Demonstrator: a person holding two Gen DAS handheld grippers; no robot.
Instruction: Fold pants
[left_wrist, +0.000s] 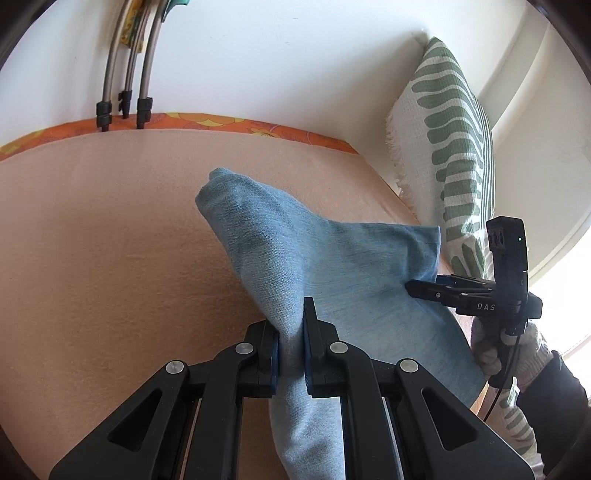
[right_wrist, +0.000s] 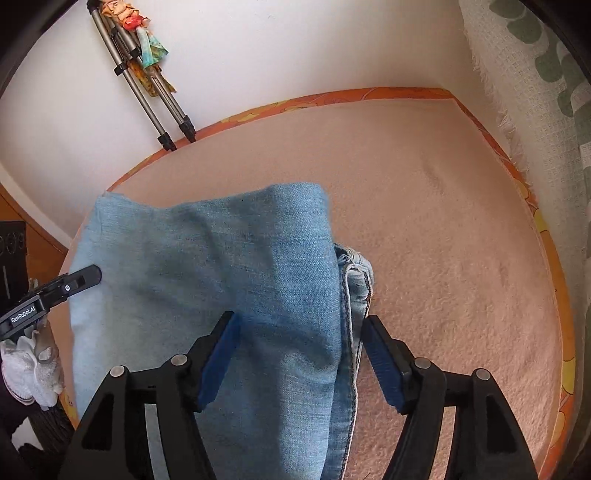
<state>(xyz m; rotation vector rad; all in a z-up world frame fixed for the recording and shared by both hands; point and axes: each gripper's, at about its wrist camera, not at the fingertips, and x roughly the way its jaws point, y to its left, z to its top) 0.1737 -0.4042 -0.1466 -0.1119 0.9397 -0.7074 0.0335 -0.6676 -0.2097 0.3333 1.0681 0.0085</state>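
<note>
The pants (left_wrist: 332, 266), light blue denim, are seen lying partly folded on a peach blanket (left_wrist: 110, 240) spread over a bed. One bunched edge is lifted off the blanket; the rest is draped flat.

The left tongs (left_wrist: 290, 354) are pressed together, pinching a raised ridge of denim between the blue pads (left_wrist: 308, 358). The fabric is judged to be held up so that the layer can be carried over or kept taut during the fold.

The right tongs (right_wrist: 299, 354) are spread wide, straddling the folded denim near its seam edge, and no pad is seen pressing the cloth. It is judged that this side is either freshly let go or about to be regripped; which one cannot be told.

A gloved hand (left_wrist: 491, 350) is visible behind the right tool. A green-patterned cushion (left_wrist: 454, 140) is leaned against the wall just beside the pants, and tripod legs (right_wrist: 147, 92) are propped at the far edge of the bed.

The fold is judged partway done: layers are doubled, but edges are not yet squared.
</note>
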